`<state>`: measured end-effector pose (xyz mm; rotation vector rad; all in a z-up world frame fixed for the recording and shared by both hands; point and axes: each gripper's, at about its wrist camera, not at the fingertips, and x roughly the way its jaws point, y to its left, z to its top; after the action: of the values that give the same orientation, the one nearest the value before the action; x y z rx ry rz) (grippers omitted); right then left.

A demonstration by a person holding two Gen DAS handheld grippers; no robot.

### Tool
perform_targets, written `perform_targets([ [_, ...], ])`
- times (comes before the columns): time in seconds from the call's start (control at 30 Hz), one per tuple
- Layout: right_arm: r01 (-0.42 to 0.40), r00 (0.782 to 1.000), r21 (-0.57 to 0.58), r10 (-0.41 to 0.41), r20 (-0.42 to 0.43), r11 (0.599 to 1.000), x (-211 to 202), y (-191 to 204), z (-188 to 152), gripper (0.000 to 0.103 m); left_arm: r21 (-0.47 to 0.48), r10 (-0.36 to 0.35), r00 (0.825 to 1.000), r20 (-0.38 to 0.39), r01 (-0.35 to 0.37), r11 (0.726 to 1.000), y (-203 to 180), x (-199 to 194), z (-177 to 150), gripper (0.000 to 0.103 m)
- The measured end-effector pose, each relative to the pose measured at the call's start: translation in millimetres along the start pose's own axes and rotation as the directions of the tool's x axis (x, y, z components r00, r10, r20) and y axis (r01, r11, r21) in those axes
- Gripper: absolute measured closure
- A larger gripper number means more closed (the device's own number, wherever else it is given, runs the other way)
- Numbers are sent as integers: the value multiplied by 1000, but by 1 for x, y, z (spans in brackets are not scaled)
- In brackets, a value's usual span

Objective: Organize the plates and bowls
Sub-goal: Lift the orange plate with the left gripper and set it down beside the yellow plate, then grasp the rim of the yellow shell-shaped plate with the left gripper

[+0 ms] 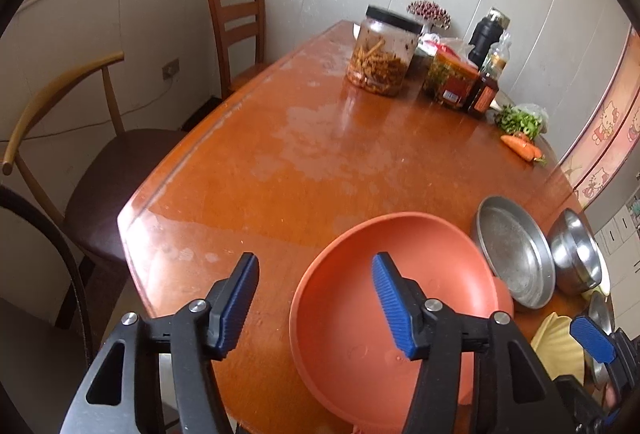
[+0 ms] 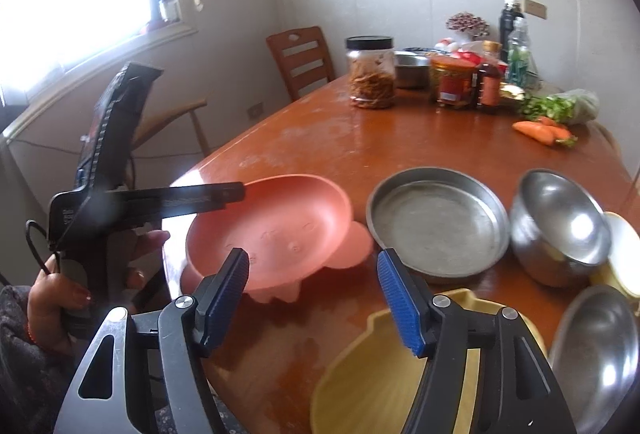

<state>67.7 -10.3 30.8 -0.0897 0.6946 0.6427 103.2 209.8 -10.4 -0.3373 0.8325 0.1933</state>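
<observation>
An orange plastic bowl [image 1: 400,298] [image 2: 276,230] with small feet sits near the table's front left edge. My left gripper [image 1: 316,298] is open above its left rim, one finger over the bowl, one over bare table. In the right wrist view its side [image 2: 160,198] reaches over that rim. A round metal plate [image 1: 514,250] [image 2: 438,222] lies right of the bowl, then a steel bowl [image 1: 576,254] [image 2: 560,226]. My right gripper [image 2: 314,290] is open, above a yellow plate [image 2: 392,382] and the table.
The wooden table [image 1: 320,138] carries jars [image 1: 382,54], bottles [image 1: 486,90], greens and carrots [image 1: 520,146] at its far end. Another steel bowl [image 2: 596,350] and a pale dish [image 2: 622,246] sit at the right. Chairs [image 1: 100,162] stand along the left side.
</observation>
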Motion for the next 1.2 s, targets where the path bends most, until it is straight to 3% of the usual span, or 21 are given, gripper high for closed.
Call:
perform_targets([
  [0.43,67,994,88,-74,86,994,-64,-42,-17,29,82,-53,995,85,46,996,-35,-62,-21,41],
  [0.63,78,993,162,-92,77,984,-98,-62,-42,29,162,-145,986,87,130,978,-78,-82,-45,39],
  [0.77,57,996,166,-68,60,984,-113,-56,-57,29,189,-206,977,49,194,963,-106,-81,-61,37],
  [0.97,88,994,185,-97,41,979,-126,-54,-79,29,231,-204,979,16,195,953,-134,-82,-80,37],
  [1.2,89,995,207,-94,14,974,-131,-62,-98,29,242,-173,985,-19,172,955,-139,-76,-90,37],
])
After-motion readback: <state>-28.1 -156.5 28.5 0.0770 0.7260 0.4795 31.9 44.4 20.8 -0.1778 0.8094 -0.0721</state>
